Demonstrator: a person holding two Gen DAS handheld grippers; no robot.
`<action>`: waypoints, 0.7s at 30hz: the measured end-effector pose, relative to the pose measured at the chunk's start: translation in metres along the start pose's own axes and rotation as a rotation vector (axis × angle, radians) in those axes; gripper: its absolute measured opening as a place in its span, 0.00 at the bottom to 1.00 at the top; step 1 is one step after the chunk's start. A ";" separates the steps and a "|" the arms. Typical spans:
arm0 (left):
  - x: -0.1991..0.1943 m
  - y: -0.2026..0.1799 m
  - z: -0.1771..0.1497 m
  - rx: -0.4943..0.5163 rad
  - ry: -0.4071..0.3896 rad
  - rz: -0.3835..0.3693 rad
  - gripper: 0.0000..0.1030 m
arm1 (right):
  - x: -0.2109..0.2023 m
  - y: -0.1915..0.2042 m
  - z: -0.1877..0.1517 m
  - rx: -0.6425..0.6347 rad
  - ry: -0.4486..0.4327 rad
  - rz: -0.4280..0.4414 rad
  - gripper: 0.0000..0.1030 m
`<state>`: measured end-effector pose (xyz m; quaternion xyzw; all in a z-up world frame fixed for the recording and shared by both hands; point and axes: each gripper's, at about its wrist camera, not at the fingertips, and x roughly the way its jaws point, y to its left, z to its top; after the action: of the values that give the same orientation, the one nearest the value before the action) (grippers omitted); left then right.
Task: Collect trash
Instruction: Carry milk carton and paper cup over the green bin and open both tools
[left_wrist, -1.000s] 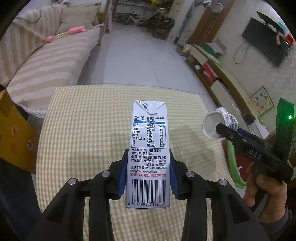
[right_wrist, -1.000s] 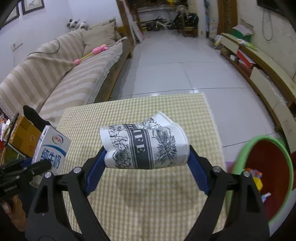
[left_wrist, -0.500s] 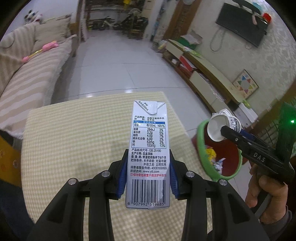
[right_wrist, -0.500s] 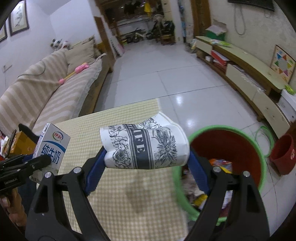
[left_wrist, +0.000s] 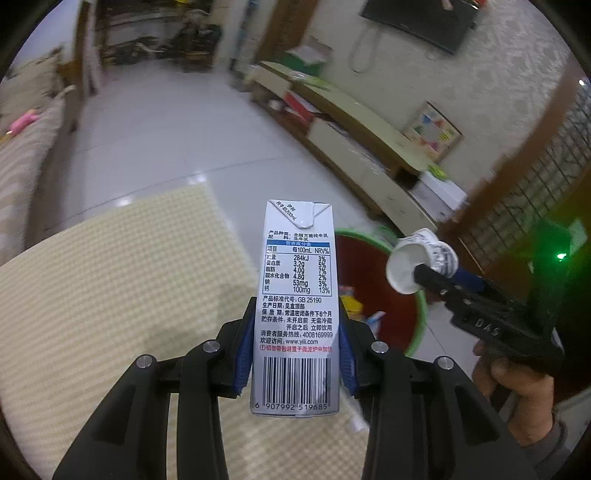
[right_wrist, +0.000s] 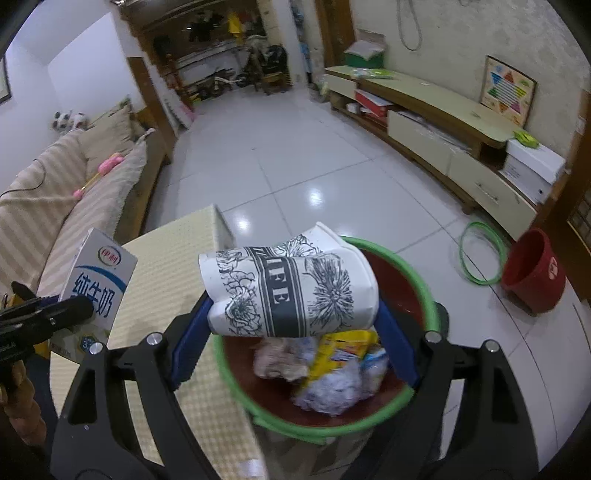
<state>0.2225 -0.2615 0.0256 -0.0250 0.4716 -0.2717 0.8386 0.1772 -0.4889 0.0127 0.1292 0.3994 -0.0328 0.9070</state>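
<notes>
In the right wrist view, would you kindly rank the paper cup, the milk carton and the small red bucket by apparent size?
1. paper cup, nearest the camera
2. milk carton, partly hidden
3. small red bucket, though it stands farthest away

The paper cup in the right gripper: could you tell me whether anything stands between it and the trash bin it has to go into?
Nothing visible does. The right gripper holds the paper cup over the open mouth of the green-rimmed trash bin, with only air and earlier trash below. The milk carton, in the left gripper, sits off to the side.
</notes>
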 end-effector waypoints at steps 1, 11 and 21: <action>0.008 -0.007 0.003 0.009 0.012 -0.024 0.35 | 0.001 -0.007 -0.002 0.006 0.003 -0.007 0.79; 0.060 -0.047 0.010 0.057 0.085 -0.090 0.35 | 0.010 -0.042 -0.016 0.061 0.034 -0.029 0.79; 0.088 -0.056 0.014 0.061 0.120 -0.069 0.35 | 0.022 -0.049 -0.015 0.065 0.045 -0.015 0.79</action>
<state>0.2451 -0.3545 -0.0184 0.0008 0.5115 -0.3157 0.7992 0.1734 -0.5313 -0.0228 0.1565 0.4195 -0.0497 0.8928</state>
